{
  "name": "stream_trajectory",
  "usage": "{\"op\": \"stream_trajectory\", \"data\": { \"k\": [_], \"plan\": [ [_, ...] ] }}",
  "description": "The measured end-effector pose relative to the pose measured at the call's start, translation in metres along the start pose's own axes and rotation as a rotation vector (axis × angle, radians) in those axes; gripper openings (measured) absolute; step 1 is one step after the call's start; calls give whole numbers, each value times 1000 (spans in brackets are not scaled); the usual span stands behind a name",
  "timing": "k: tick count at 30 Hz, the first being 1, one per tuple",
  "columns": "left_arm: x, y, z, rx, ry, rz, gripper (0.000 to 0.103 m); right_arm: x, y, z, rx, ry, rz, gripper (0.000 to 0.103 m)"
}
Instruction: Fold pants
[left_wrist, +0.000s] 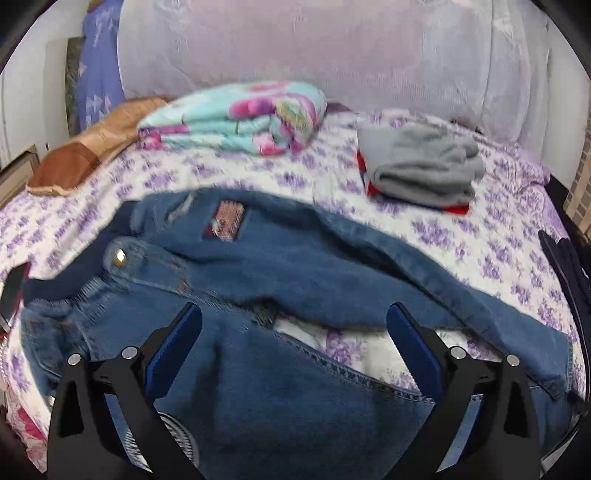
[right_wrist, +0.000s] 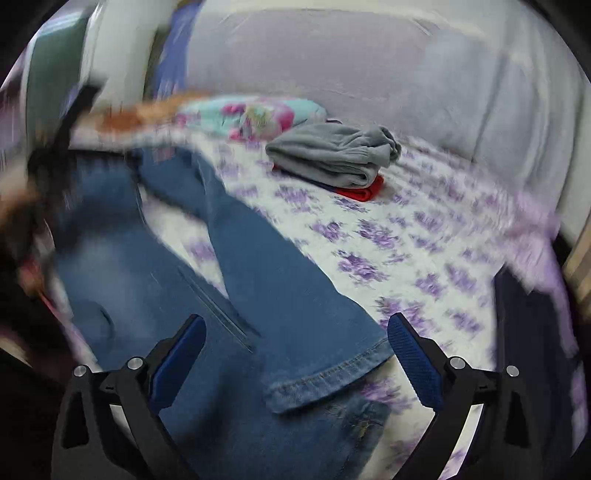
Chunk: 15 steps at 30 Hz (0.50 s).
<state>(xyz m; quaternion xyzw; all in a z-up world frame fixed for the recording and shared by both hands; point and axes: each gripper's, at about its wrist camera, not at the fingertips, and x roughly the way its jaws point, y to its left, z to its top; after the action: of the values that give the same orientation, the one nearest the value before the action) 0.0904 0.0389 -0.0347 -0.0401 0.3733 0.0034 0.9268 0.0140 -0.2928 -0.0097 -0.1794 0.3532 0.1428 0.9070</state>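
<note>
Blue jeans (left_wrist: 280, 266) lie spread on a bed with a purple-flowered sheet (left_wrist: 480, 236). In the left wrist view the waistband with its metal button (left_wrist: 119, 257) is at the left and one leg runs off to the right. My left gripper (left_wrist: 293, 317) is open, above the upper leg and crotch area, holding nothing. In the right wrist view the jeans (right_wrist: 258, 288) show both legs, with a hem (right_wrist: 328, 380) folded over near the front. My right gripper (right_wrist: 295, 328) is open just above the leg ends. This view is blurred.
A folded grey garment on a red one (left_wrist: 421, 170) lies at the back right of the bed, also in the right wrist view (right_wrist: 332, 158). A folded floral blanket (left_wrist: 240, 118) and a brown cushion (left_wrist: 85, 155) lie at the back left. A pale headboard (left_wrist: 314, 48) stands behind.
</note>
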Motion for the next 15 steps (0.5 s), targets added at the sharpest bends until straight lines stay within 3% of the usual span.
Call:
{"op": "stream_trajectory", "data": {
  "k": [1, 2, 3, 4, 9, 10, 11, 12, 14, 15],
  "plan": [
    [4, 2, -1, -6, 20, -1, 98, 18, 5, 0, -47, 54, -47, 91],
    [7, 2, -4, -12, 37, -1, 98, 26, 5, 1, -60, 87, -37, 49],
    [9, 5, -7, -21, 55, 3, 98, 34, 0, 1, -40, 123, 30, 9],
    [9, 9, -9, -27, 64, 8, 98, 42, -7, 6, 10, 148, 97, 9],
    [-2, 33, -16, -72, 64, 62, 98, 41, -73, 74, 188, -14, 56, 10],
    [-2, 36, -16, -85, 70, 63, 98, 50, -104, 90, 298, -46, 17, 14],
    [-1, 38, -16, -96, 76, 60, 98, 62, -128, 98, 374, -38, -24, 36],
    [-2, 39, -15, -111, 83, 50, 98, 77, -145, 102, 424, -4, -59, 45],
    [-6, 38, -14, -111, 74, 34, 98, 101, -169, 103, 489, 61, -154, 45],
    [-11, 36, -14, -93, 56, 39, 98, 101, -169, 100, 502, 63, -150, 47]
  ]
}}
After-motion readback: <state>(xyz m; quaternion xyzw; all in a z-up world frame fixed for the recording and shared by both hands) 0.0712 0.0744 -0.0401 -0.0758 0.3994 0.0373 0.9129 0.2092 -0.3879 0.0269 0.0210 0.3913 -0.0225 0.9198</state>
